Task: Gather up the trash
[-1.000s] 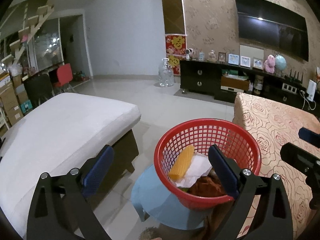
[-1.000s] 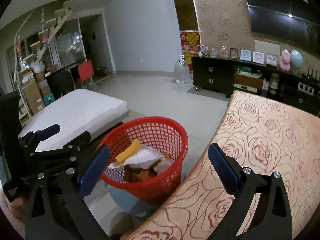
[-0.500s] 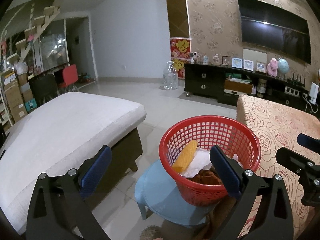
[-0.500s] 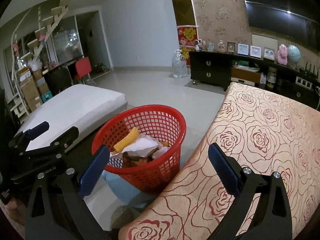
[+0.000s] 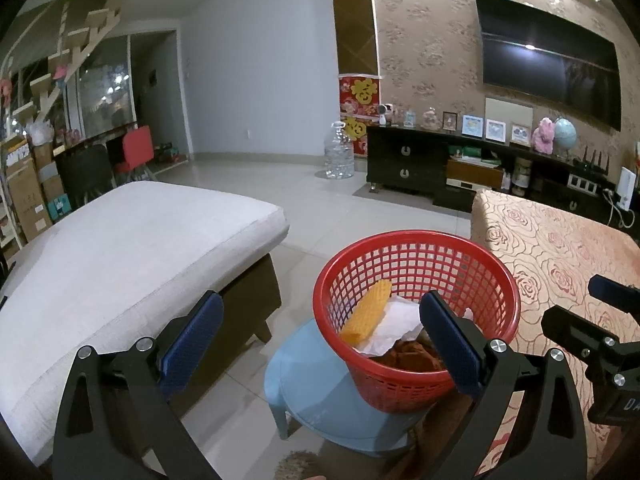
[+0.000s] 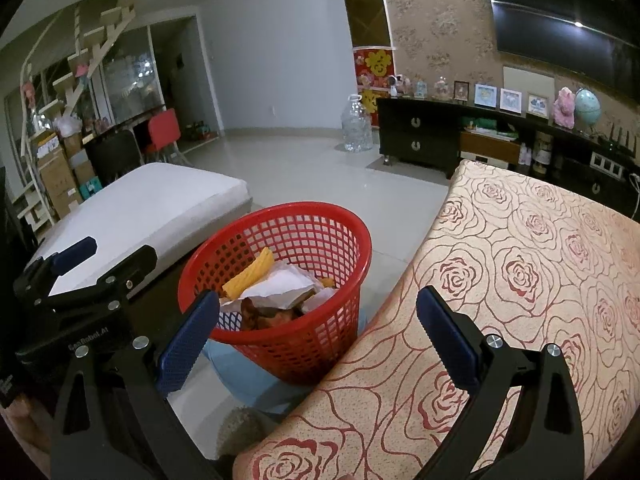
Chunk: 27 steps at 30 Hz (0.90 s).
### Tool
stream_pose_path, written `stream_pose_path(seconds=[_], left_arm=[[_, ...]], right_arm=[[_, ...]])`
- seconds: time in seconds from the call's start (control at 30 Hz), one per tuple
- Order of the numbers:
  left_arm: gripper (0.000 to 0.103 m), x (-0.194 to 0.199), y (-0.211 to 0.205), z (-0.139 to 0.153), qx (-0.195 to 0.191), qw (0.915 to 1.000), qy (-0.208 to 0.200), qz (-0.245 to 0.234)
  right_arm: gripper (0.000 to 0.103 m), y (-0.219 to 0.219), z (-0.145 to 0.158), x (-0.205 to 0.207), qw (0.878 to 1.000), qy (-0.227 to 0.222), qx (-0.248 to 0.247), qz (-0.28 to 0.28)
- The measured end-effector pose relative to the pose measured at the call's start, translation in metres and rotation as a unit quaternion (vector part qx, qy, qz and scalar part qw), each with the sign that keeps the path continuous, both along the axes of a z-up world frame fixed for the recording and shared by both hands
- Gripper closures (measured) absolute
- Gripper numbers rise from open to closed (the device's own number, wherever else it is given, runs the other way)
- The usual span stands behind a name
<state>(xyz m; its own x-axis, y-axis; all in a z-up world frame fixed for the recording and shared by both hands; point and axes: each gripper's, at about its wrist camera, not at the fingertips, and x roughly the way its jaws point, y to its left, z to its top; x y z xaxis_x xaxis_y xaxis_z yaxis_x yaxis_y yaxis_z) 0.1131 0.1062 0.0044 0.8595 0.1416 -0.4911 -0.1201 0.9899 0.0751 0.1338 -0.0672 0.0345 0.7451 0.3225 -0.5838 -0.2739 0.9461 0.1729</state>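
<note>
So both sets of tongs are spread wide with nothing between the pads. In the left wrist view the left tongs (image 5: 320,338) sit at the bottom of the frame, and the red basket (image 5: 416,240) is right of center, with the right-hand blue pad overlapping the basket's near rim in the picture. Can't tell if it's actually touching. The basket stands on a light blue stool (image 5: 320,392) on the tiled floor (image 5: 320,200).

Inside the basket there's a yellow ribbed piece (image 5: 366,312) leaning against the left inner wall, some crumpled white paper (image 5: 394,326) next to it, and brownish-orange stuff (image 5: 408,354) lower down, partly hidden behind the pad.

From the right wrist view, the right tongs (image 6: 316,336) are also low in the frame, and the same basket (image 6: 280,210) sits center-left, just above and beside the left-hand pad. The right-hand pad is over the rose-patterned bench cover (image 6: 520,280) that fills the right side. The other tongs' black body shows at the left edge of this frame.

A white cushioned bed (image 5: 120,248) takes up the left of the left wrist view, with a dark TV cabinet (image 5: 400,160) and a wall TV (image 5: 548,60) in the upper right.
</note>
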Motion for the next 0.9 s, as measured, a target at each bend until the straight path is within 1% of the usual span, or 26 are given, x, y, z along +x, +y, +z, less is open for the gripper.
stream_pose_path(seconds=[0.9], left_arm=[[0.008, 0.0023, 0.0012, -0.0015, 0.000, 1.0000, 0.002, -0.002]], right_arm=[[0.007, 0.0050, -0.0052, 0.0003, 1.000, 0.005, -0.003, 0.005]])
